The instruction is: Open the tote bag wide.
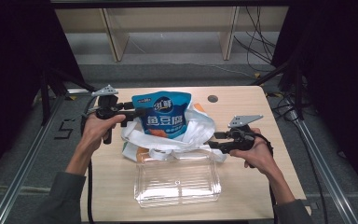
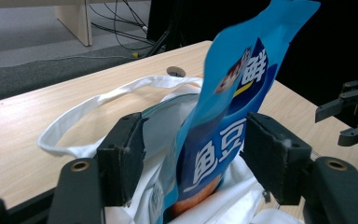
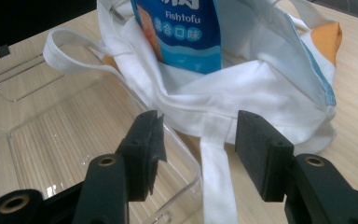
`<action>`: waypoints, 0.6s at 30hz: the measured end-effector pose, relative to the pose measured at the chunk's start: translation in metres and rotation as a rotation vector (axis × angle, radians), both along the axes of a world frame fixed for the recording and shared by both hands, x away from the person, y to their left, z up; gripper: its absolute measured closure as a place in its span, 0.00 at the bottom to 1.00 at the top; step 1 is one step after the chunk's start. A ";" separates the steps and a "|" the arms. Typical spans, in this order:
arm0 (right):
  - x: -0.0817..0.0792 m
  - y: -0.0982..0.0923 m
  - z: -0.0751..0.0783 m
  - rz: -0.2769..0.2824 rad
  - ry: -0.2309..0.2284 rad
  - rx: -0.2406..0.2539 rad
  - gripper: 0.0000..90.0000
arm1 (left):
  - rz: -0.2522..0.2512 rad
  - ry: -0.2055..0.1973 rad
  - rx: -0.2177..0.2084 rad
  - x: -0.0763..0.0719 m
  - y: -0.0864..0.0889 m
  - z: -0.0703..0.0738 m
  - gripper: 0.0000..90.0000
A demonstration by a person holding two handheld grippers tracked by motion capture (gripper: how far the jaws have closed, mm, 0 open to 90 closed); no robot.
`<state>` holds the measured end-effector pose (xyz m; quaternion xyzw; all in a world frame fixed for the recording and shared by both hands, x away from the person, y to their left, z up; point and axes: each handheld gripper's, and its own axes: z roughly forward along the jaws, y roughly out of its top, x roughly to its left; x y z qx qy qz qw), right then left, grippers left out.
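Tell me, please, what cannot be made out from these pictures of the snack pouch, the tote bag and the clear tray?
- Snack pouch: its lower part sits inside the white tote bag in the high view; the right gripper view cuts off its top.
- Tote bag interior: hidden by its folds and the pouch.
- Left tool: pouch stands between open jaws; contact unclear.
- Clear tray: far rim lies under the bag.
- Small print on the pouch: too small.

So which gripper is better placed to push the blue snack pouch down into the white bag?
Left. The left gripper already straddles the blue snack pouch, which stands half inside the white bag. The right gripper faces the bag's rim.
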<state>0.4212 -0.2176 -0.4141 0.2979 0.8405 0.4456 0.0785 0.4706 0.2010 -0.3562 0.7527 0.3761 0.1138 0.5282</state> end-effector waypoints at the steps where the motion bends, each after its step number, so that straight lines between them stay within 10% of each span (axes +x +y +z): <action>1: 0.000 -0.001 -0.001 0.001 0.000 0.001 0.56 | -0.006 -0.004 0.002 0.001 -0.002 0.002 0.43; 18: -0.008 -0.014 -0.012 -0.004 0.002 -0.013 0.56 | -0.054 -0.024 0.025 0.021 -0.025 0.001 0.57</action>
